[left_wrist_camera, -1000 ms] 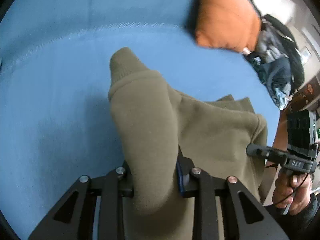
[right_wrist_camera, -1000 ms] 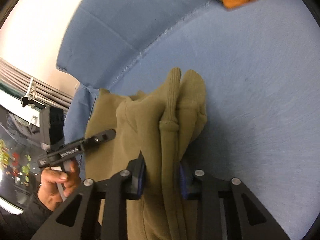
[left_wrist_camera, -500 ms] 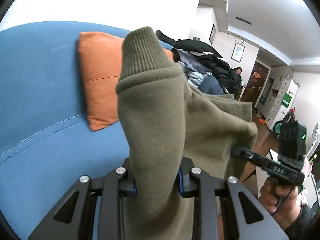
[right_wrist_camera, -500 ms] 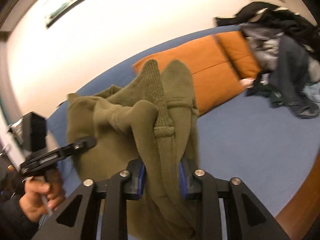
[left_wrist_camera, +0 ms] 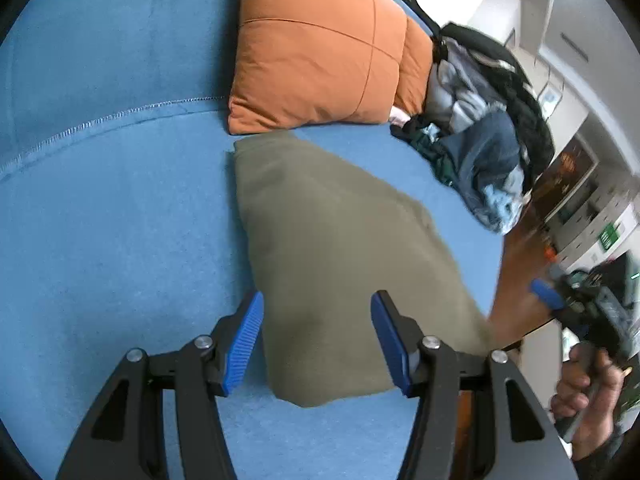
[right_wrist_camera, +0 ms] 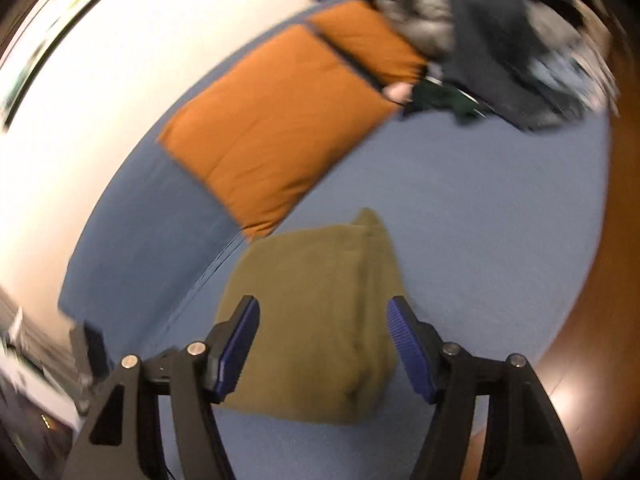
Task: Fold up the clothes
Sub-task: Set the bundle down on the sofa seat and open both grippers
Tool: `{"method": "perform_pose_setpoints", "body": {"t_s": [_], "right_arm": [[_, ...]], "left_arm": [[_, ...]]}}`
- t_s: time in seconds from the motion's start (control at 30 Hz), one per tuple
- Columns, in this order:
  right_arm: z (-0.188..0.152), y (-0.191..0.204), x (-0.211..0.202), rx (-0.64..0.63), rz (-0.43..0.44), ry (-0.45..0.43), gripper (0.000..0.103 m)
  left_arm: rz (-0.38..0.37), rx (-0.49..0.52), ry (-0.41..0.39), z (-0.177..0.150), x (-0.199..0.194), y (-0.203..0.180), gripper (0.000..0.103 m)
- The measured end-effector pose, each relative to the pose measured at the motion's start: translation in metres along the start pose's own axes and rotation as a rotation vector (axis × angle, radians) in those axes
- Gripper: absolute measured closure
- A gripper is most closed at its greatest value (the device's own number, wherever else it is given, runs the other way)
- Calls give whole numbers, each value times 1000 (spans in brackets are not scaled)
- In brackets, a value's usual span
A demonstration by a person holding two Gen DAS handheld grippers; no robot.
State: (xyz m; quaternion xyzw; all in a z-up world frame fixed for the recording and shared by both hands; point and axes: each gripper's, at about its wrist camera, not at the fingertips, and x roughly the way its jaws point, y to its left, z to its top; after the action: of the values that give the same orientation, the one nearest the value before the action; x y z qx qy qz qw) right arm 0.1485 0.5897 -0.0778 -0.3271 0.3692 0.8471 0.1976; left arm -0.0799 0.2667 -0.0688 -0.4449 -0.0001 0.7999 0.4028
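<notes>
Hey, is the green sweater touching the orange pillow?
Cannot tell. In the left wrist view the sweater's far corner sits right at the pillow's lower edge; no clear gap or overlap shows. The right wrist view is blurred.

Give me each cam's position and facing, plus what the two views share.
Left wrist: sits on the left gripper, looks down along its open fingers at the folded green sweater on the blue sofa; the person's right hand with the right gripper shows at right.
Right wrist: sits on the right gripper, fingers open, faces the same sweater; blurred.
Shared: sweater, orange cushion, clothes pile, sofa.
</notes>
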Motion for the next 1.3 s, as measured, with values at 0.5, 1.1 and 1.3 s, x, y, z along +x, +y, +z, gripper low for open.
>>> {"method": "perform_pose_setpoints", "body": {"t_s": [0.5, 1.1, 1.3], "right_arm": [[-60, -4, 47, -190, -222, 253, 26], [-132, 23, -208, -176, -289, -297, 0], [-139, 30, -210, -74, -314, -326, 0]], "left_arm": [[245, 156, 144, -28, -14, -45, 52], [358, 266, -59, -98, -182, -119, 31], [327, 267, -53, -104, -158, -133, 31]]}}
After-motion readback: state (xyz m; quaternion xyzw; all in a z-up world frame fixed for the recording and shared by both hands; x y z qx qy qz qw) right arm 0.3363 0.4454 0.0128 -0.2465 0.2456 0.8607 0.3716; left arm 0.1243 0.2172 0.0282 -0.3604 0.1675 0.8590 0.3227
